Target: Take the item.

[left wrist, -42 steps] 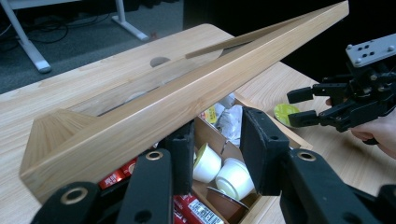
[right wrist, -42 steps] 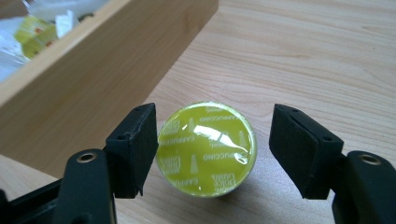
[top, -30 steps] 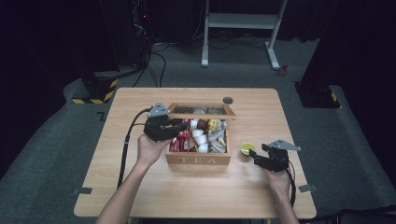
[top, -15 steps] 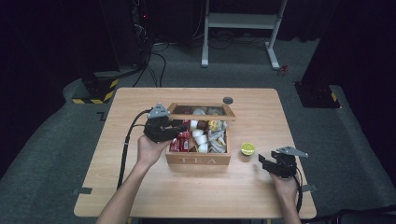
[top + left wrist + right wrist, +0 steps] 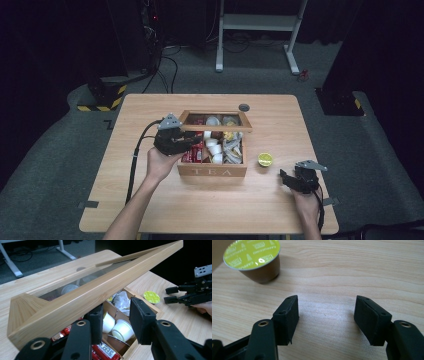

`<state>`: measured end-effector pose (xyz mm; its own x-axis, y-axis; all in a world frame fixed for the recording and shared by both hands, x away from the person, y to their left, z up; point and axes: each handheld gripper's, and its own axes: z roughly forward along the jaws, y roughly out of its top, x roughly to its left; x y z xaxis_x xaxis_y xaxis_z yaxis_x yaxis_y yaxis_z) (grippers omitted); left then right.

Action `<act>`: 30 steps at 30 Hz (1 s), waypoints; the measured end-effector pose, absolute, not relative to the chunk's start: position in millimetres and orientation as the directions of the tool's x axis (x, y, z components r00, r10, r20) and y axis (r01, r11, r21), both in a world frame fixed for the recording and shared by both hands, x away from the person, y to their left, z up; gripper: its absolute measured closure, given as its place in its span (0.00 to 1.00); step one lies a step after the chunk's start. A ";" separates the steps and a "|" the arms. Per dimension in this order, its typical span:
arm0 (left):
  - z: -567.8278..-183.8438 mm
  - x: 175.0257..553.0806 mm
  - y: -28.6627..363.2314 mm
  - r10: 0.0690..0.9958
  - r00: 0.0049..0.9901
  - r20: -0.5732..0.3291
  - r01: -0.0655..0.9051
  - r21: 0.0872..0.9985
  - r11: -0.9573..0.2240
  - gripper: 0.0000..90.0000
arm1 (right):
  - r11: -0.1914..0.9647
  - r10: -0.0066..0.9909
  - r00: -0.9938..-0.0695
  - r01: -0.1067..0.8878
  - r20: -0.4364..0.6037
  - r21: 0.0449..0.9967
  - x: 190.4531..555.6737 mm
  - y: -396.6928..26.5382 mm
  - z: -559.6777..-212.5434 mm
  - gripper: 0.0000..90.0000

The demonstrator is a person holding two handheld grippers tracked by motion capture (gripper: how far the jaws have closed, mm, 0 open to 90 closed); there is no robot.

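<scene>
I see the wooden tea box point(image 5: 212, 170) in the middle of the desk point(image 5: 150, 210), the word TEA on its front wall. Its glass-paned lid point(image 5: 100, 287) stands raised and tilted, hinged at the far side. Inside, the compartments hold red packets point(image 5: 105, 351), white cups point(image 5: 122, 330) and crumpled wrappers point(image 5: 121, 300). Just beside the box, on its right and apart from it, a coffee capsule point(image 5: 253, 258) sits on the bare wood, brown-bodied, its yellow-green foil top facing up.
</scene>
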<state>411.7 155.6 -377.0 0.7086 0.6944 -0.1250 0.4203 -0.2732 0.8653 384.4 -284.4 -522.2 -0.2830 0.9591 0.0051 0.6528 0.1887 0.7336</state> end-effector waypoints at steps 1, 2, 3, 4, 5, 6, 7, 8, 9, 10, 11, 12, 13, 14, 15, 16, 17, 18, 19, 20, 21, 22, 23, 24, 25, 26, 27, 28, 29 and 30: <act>-377.8 411.2 155.6 0.694 0.709 -0.125 0.417 0.868 -0.270 0.71 | 0.197 0.959 -0.282 0.654 -0.005 0.731 384.0 -282.7 -522.3 0.40; -378.6 410.8 155.8 0.693 0.711 -0.122 0.413 0.870 -0.270 0.71 | 0.209 0.958 -0.285 0.650 -0.020 0.731 383.5 -281.5 -522.3 0.40; -379.3 409.9 155.3 0.694 0.709 -0.125 0.415 0.870 -0.267 0.70 | 0.208 0.959 -0.284 0.651 -0.019 0.731 383.5 -281.7 -522.4 0.39; -380.0 409.4 155.2 0.693 0.710 -0.124 0.413 0.871 -0.267 0.70 | 0.198 0.959 -0.284 0.654 -0.006 0.730 384.3 -282.7 -522.5 0.37; -381.1 408.7 155.4 0.692 0.711 -0.128 0.415 0.870 -0.266 0.70 | 0.198 0.960 -0.281 0.656 -0.007 0.728 384.6 -283.3 -522.4 0.35; -381.7 408.4 155.8 0.689 0.713 -0.128 0.416 0.869 -0.268 0.70 | 0.206 0.958 -0.285 0.655 -0.015 0.727 384.7 -282.7 -522.7 0.35; -383.0 407.5 155.9 0.687 0.714 -0.133 0.421 0.866 -0.270 0.70 | 0.211 0.958 -0.287 0.653 -0.019 0.727 384.5 -282.2 -522.5 0.35; -384.0 406.6 155.7 0.687 0.714 -0.135 0.424 0.864 -0.272 0.70 | 0.212 0.957 -0.289 0.652 -0.021 0.728 384.5 -282.4 -522.6 0.35; -384.7 406.0 155.6 0.686 0.715 -0.134 0.426 0.862 -0.275 0.70 | 0.209 0.958 -0.287 0.655 -0.017 0.726 384.6 -282.6 -522.5 0.34; -385.8 405.1 155.4 0.687 0.715 -0.133 0.426 0.861 -0.277 0.69 | 0.209 0.958 -0.287 0.655 -0.017 0.726 384.6 -282.6 -522.5 0.35; -387.0 404.4 155.5 0.685 0.716 -0.130 0.424 0.861 -0.281 0.69 | 0.208 0.958 -0.286 0.655 -0.016 0.727 384.5 -282.3 -522.6 0.35; -388.3 403.6 155.5 0.685 0.716 -0.131 0.425 0.861 -0.280 0.69 | 0.209 0.958 -0.286 0.654 -0.017 0.727 384.5 -282.3 -522.6 0.34; -389.3 402.7 155.2 0.685 0.716 -0.135 0.429 0.859 -0.279 0.69 | 0.209 0.958 -0.286 0.654 -0.018 0.727 384.5 -282.3 -522.6 0.35; -390.7 401.7 155.1 0.683 0.718 -0.137 0.430 0.858 -0.280 0.68 | 0.208 0.958 -0.286 0.654 -0.017 0.727 384.5 -282.3 -522.6 0.35; -391.9 401.0 155.1 0.681 0.719 -0.139 0.432 0.857 -0.281 0.68 | 0.208 0.958 -0.286 0.654 -0.017 0.727 384.5 -282.3 -522.6 0.34; -393.0 400.2 154.9 0.681 0.719 -0.142 0.434 0.856 -0.280 0.67 | 0.208 0.958 -0.286 0.655 -0.017 0.727 384.4 -282.3 -522.6 0.34; -394.4 399.4 154.9 0.680 0.719 -0.144 0.437 0.854 -0.281 0.67 | 0.209 0.958 -0.287 0.654 -0.017 0.727 384.4 -282.4 -522.6 0.34; -395.7 398.6 155.2 0.680 0.720 -0.139 0.436 0.853 -0.287 0.67 | 0.210 0.958 -0.287 0.654 -0.017 0.727 384.3 -282.3 -522.6 0.34; -397.1 397.7 154.8 0.680 0.719 -0.144 0.438 0.853 -0.283 0.67 | 0.210 0.958 -0.288 0.654 -0.017 0.727 384.3 -282.3 -522.6 0.34; -398.2 397.1 154.7 0.681 0.718 -0.143 0.439 0.853 -0.284 0.67 | 0.209 0.958 -0.288 0.654 -0.017 0.727 384.3 -282.3 -522.6 0.34; -399.0 396.7 154.6 0.681 0.719 -0.141 0.438 0.852 -0.286 0.67 | 0.209 0.958 -0.288 0.655 -0.017 0.726 384.3 -282.3 -522.6 0.34; -399.9 395.9 154.3 0.681 0.717 -0.147 0.442 0.852 -0.281 0.67 | 0.209 0.958 -0.287 0.655 -0.017 0.726 384.3 -282.3 -522.6 0.34; -400.7 395.5 154.2 0.681 0.717 -0.148 0.443 0.851 -0.282 0.66 | 0.209 0.958 -0.287 0.655 -0.017 0.726 384.3 -282.3 -522.6 0.34; -401.6 394.9 154.0 0.681 0.718 -0.147 0.444 0.850 -0.284 0.66 | 0.209 0.958 -0.286 0.655 -0.017 0.726 384.2 -282.3 -522.6 0.34; -402.4 394.5 154.1 0.680 0.719 -0.147 0.444 0.849 -0.286 0.66 | 0.209 0.958 -0.287 0.655 -0.017 0.727 384.3 -282.3 -522.6 0.34; -403.7 393.7 154.2 0.679 0.719 -0.151 0.446 0.849 -0.284 0.66 | 0.209 0.958 -0.287 0.655 -0.017 0.726 384.3 -282.3 -522.6 0.34; -404.8 393.3 154.4 0.678 0.720 -0.151 0.445 0.849 -0.284 0.66 | 0.209 0.958 -0.287 0.655 -0.016 0.726 384.3 -282.3 -522.6 0.34; -405.8 392.9 154.5 0.676 0.720 -0.154 0.446 0.850 -0.282 0.66 | 0.209 0.958 -0.287 0.655 -0.017 0.726 384.3 -282.3 -522.6 0.34; -406.7 392.6 154.7 0.676 0.721 -0.153 0.446 0.849 -0.283 0.66 | 0.209 0.958 -0.287 0.655 -0.017 0.726 384.3 -282.3 -522.6 0.34; -407.7 391.9 154.6 0.676 0.720 -0.157 0.449 0.849 -0.281 0.66 | 0.209 0.958 -0.287 0.655 -0.017 0.726 384.3 -282.3 -522.6 0.34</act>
<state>391.9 154.6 -407.7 0.7202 0.6757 -0.1574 0.4487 -0.2806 0.8485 384.3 -282.3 -522.6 -0.2867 0.9579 -0.0166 0.6549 0.2086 0.7264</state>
